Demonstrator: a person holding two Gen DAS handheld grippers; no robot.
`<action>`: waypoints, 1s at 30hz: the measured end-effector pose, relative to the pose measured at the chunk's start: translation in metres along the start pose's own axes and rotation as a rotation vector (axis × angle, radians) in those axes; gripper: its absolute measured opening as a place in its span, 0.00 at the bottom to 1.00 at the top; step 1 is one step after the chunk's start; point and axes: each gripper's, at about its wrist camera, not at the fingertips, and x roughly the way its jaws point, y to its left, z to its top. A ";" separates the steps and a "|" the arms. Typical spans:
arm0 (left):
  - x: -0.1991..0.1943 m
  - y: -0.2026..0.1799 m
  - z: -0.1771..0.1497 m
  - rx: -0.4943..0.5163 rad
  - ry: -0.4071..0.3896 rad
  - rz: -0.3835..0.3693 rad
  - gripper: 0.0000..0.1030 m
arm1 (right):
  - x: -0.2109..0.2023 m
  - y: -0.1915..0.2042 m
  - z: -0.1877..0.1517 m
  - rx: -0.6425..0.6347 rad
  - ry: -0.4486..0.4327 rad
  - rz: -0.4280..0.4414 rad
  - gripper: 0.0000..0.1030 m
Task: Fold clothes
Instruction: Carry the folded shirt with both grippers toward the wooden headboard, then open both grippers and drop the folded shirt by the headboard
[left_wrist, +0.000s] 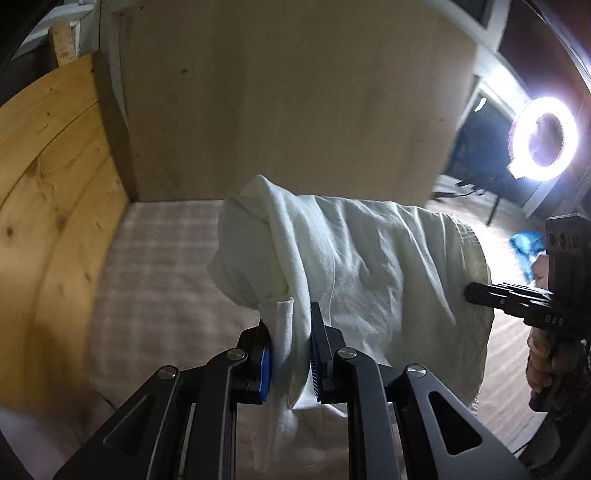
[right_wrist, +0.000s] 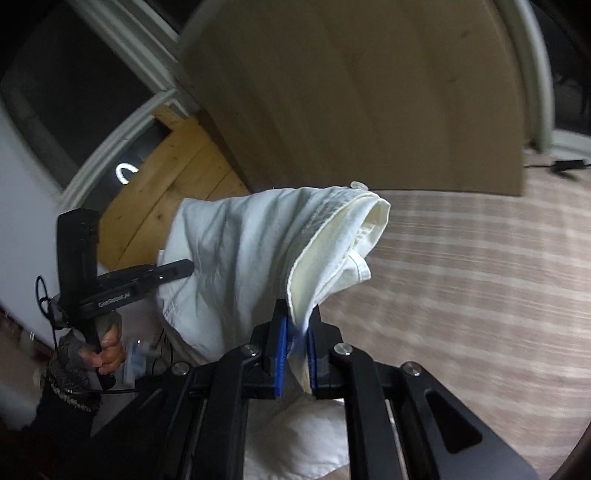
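While both grippers were off the bed, we noted these points:

Held span: the white garment (left_wrist: 369, 266) hung between our two grippers, its long axis running from one grip to the other, across the bed rather than along it.

Left gripper (left_wrist: 291, 354): its blue-padded fingers (left_wrist: 266, 373) were pinched onto a bunched corner of the cloth; some of it trailed down below the jaws.

Right gripper (right_wrist: 295, 354): its jaws were pressed onto a hemmed edge, cream on its inner face, that rose straight out of the pads.

Which way it lay from the fingers: the cloth bulged up and forward of both grips, then sagged in the middle toward the checked bed cover (left_wrist: 166, 258).

Nearer hand: neither, we judged; each held its own end, so the coming lay-down would turn on keeping the two ends level and apart.

Where it was: in the air above the bed cover, near the tan headboard (left_wrist: 295, 92) and the pine side panel (left_wrist: 48, 177).

How it looked: thin, creased woven fabric, off-white, doubled over itself at the top with a stitched hem showing; we could not tell which garment it was.

Other sights: a lit ring lamp (left_wrist: 543, 138) at the right.
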 end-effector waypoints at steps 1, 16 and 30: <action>0.004 0.015 0.005 0.010 0.008 0.011 0.15 | 0.017 0.004 0.005 0.015 0.007 -0.003 0.09; 0.129 0.126 0.030 0.016 0.140 0.090 0.35 | 0.164 0.013 0.050 -0.029 0.119 -0.169 0.09; 0.117 0.112 0.067 -0.005 -0.034 0.024 0.42 | 0.160 0.047 0.083 -0.237 -0.014 -0.212 0.56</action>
